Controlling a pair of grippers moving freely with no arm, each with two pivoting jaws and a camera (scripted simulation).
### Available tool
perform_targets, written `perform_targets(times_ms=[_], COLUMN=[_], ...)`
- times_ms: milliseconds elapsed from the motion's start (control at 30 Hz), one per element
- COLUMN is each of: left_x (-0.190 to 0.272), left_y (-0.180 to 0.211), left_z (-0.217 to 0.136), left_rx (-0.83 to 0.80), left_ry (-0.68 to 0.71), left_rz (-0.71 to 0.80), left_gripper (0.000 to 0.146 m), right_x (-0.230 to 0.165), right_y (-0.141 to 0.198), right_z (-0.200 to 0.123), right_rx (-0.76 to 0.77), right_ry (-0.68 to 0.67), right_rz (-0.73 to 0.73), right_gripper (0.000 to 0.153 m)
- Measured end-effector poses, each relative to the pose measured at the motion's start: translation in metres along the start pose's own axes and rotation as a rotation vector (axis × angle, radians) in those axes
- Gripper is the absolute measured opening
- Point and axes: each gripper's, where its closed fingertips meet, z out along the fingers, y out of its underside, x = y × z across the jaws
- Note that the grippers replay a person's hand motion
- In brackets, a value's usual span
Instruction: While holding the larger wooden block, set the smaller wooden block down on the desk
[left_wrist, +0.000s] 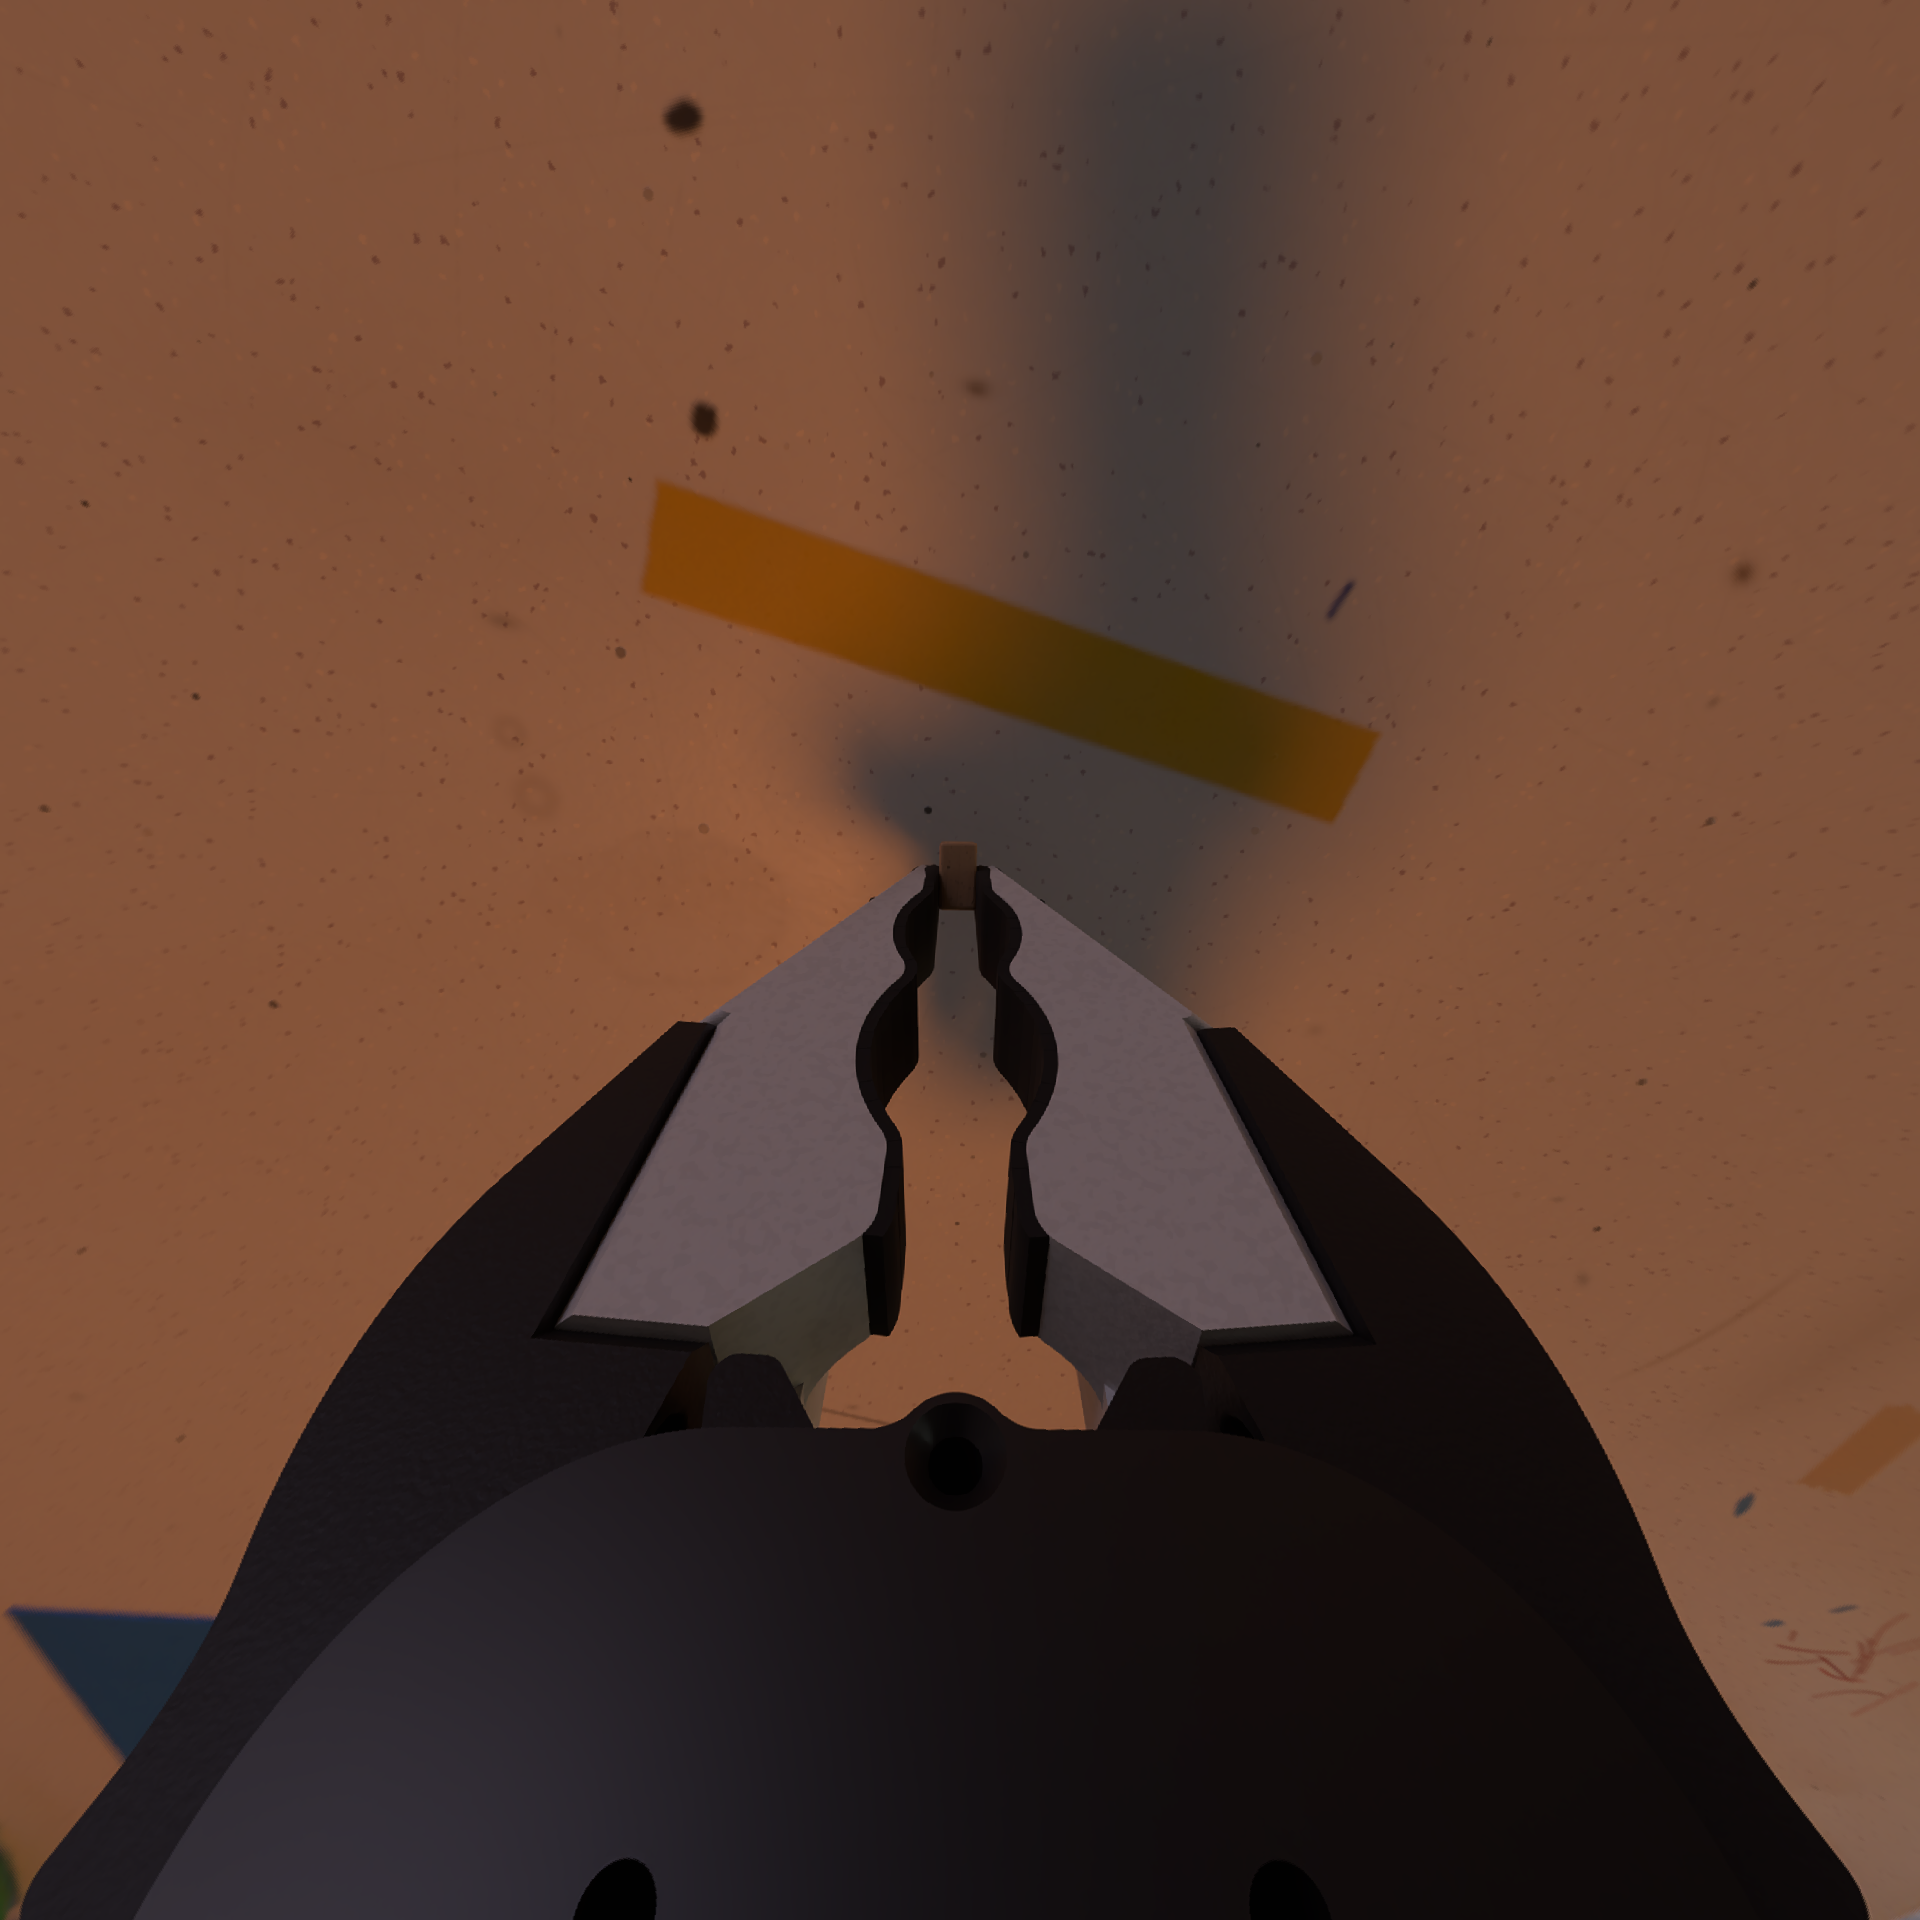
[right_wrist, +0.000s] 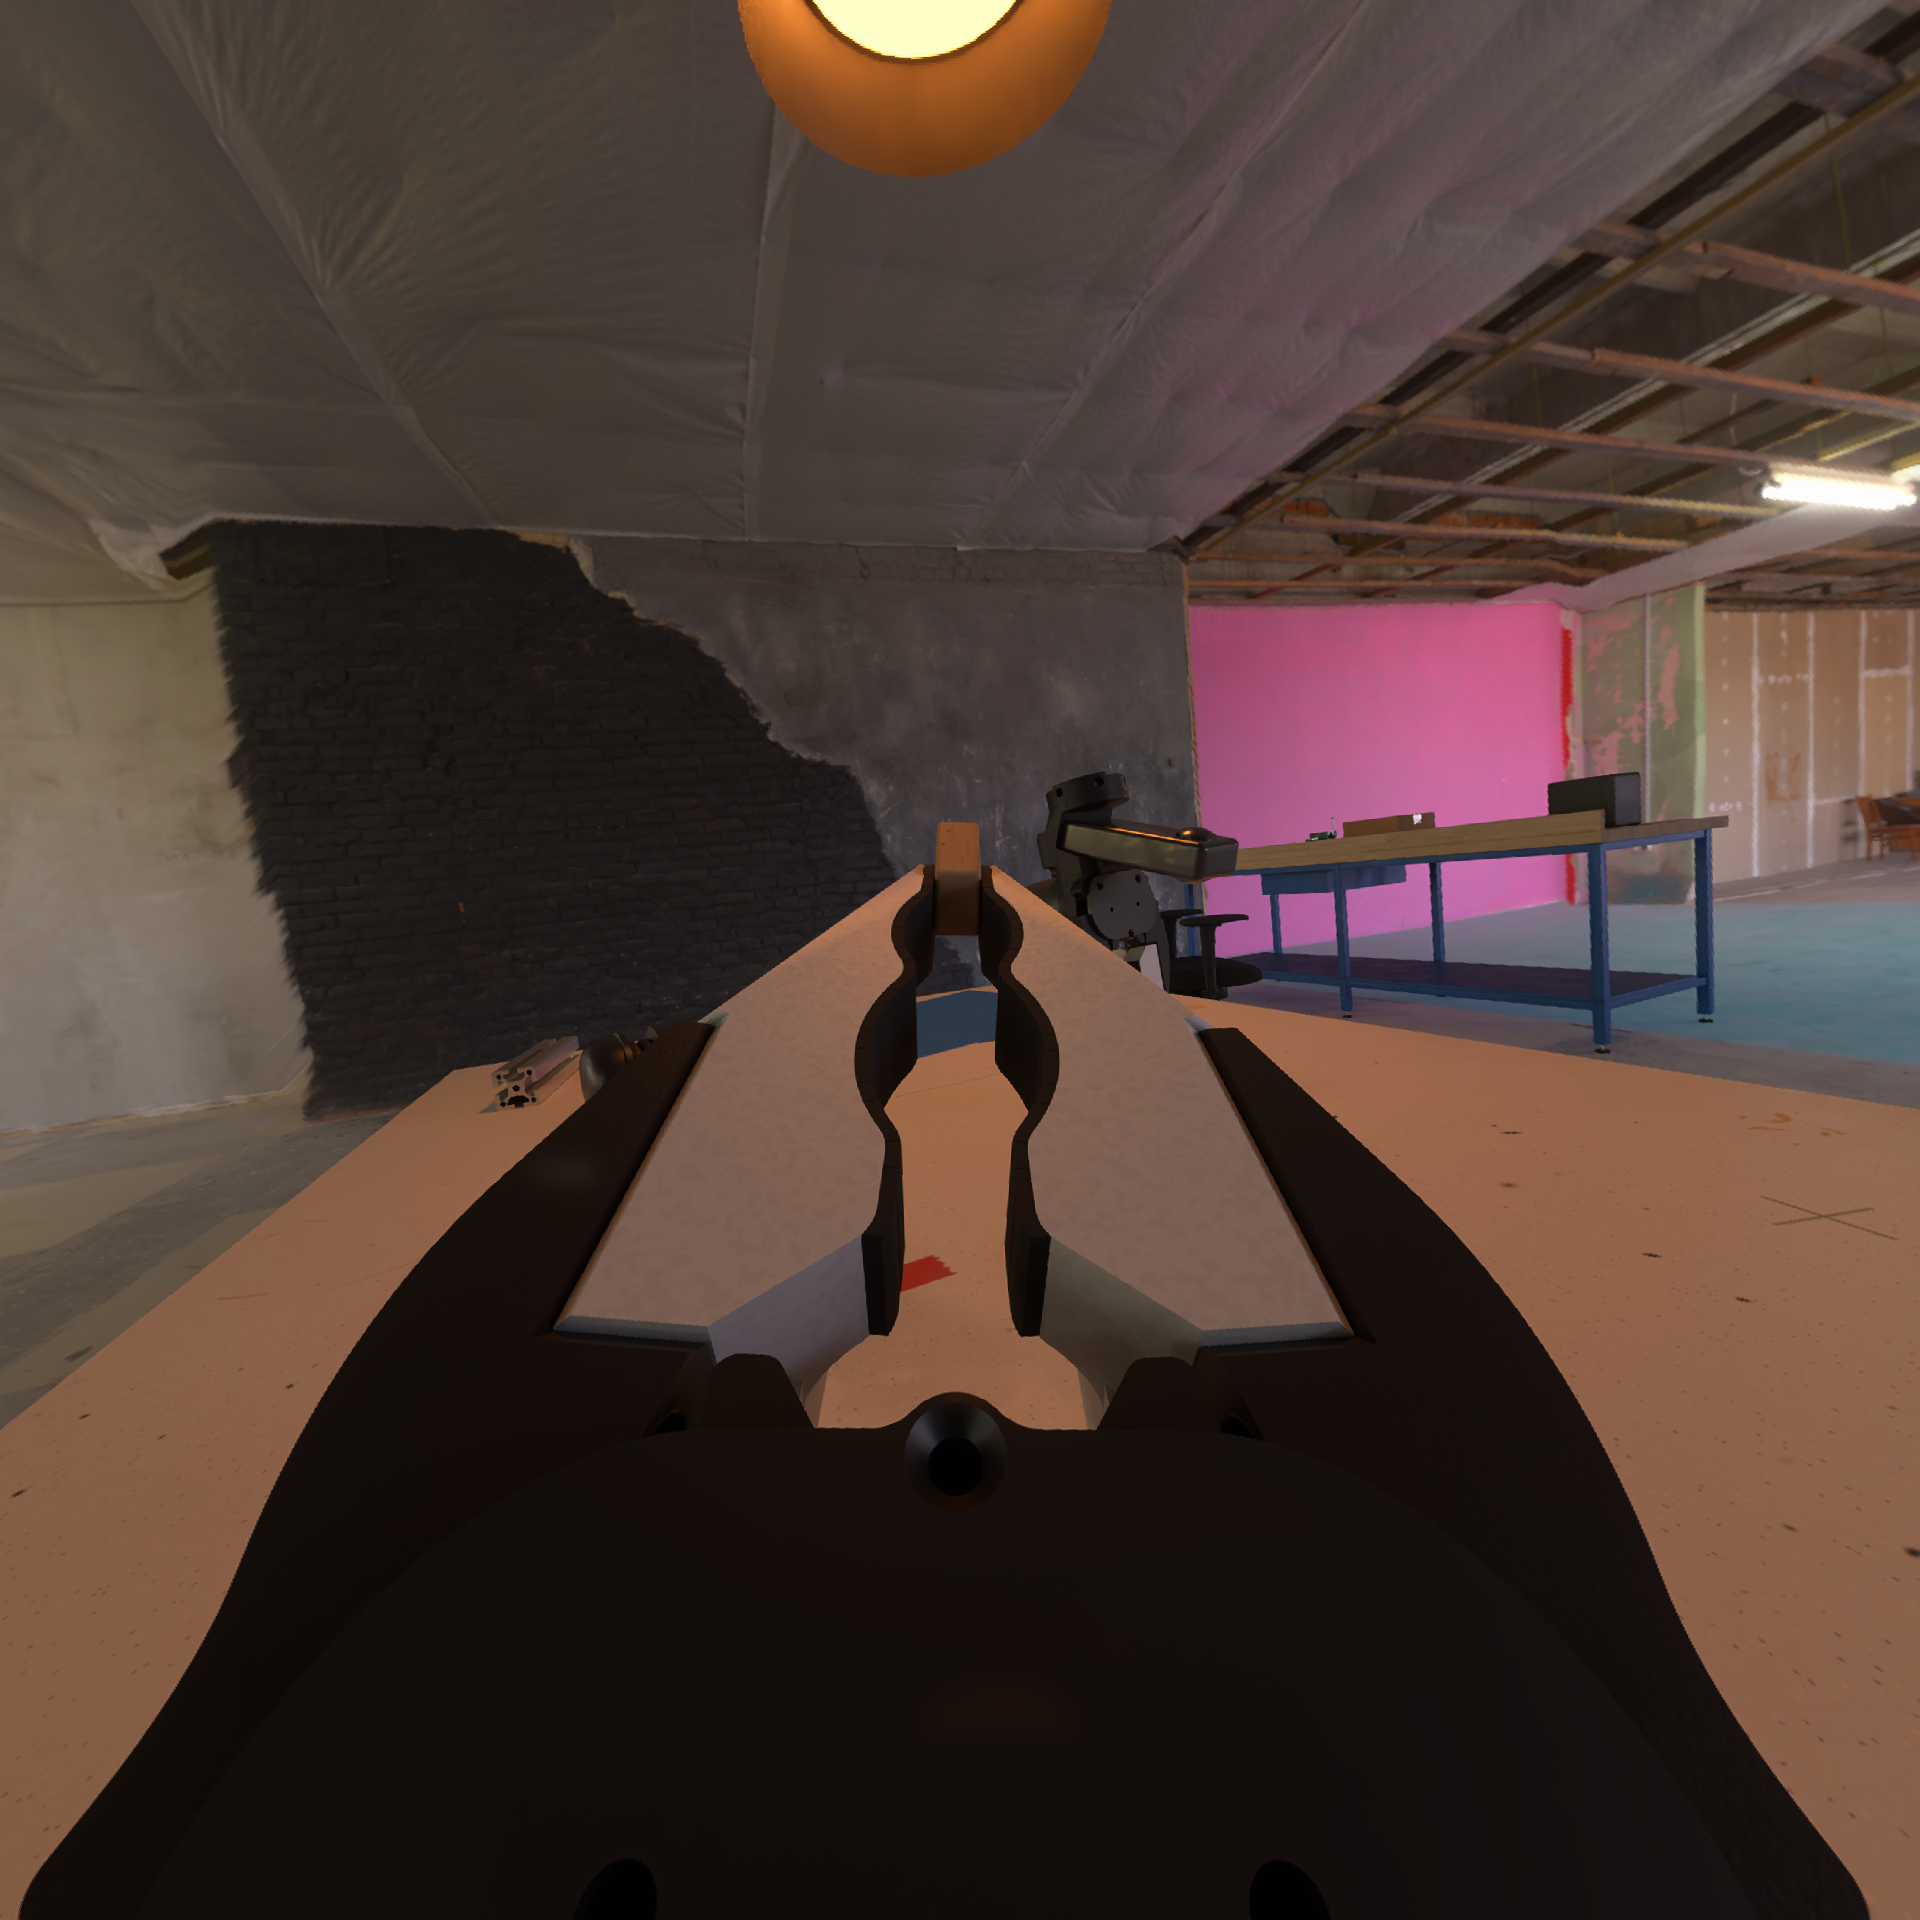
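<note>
In the left wrist view my left gripper (left_wrist: 957, 883) points down at the brown speckled desk (left_wrist: 364, 520) and is shut on the smaller wooden block (left_wrist: 957, 869), a small tan piece that pokes out between the fingertips. Its dark shadow lies on the desk just beyond the tips. In the right wrist view my right gripper (right_wrist: 957, 883) points level over the desk (right_wrist: 1558, 1247) and is shut on the larger wooden block (right_wrist: 957, 883), a taller tan piece held upright between the fingertips. The other gripper (right_wrist: 1122, 862) shows farther off to the right of the tips.
An orange tape strip (left_wrist: 997, 649) lies on the desk ahead of the left gripper, a second orange strip (left_wrist: 1860, 1449) at right, a blue shape (left_wrist: 94, 1673) at lower left. A metal profile (right_wrist: 535, 1075) lies at the desk's far left edge. A lamp (right_wrist: 920, 73) hangs overhead.
</note>
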Motion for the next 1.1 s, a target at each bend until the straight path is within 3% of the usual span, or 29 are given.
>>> perform_targets(times_ms=[133,300,400,533,633,800,933,1100], left_x=[0.0,0.013,0.048,0.134,0.203,0.285,0.316,0.327], left_y=[0.003,-0.009,-0.028,-0.058,-0.071,-0.082,-0.087,-0.092], left_z=[-0.008,-0.049,-0.085,-0.114,-0.104,-0.055,-0.022,-0.004], left_rx=[0.002,0.189,0.345,0.48,0.456,0.356,0.276,0.233], left_ry=[-0.09,-0.173,-0.183,-0.084,0.004,0.128,0.159,0.203], left_rz=[0.017,0.019,0.091,0.268,0.427,0.61,0.71,0.748], left_gripper=[0.006,0.006,0.006,0.006,0.006,0.006,0.006,0.006], right_x=[0.0,-0.001,0.0,0.001,0.002,0.003,0.005,0.004], right_y=[-0.001,0.003,0.003,0.005,0.008,0.012,0.013,0.013], right_z=[0.0,0.002,0.002,0.003,0.004,0.004,0.004,0.004], right_rx=[0.008,-0.025,-0.022,-0.027,-0.045,-0.067,-0.07,-0.069], right_ry=[-0.005,-0.002,0.001,0.006,0.012,0.021,0.039,0.042], right_rz=[0.009,-0.01,-0.006,-0.001,-0.008,-0.019,-0.037,-0.046], right_gripper=[0.007,0.007,0.007,0.007,0.007,0.007,0.007,0.007])
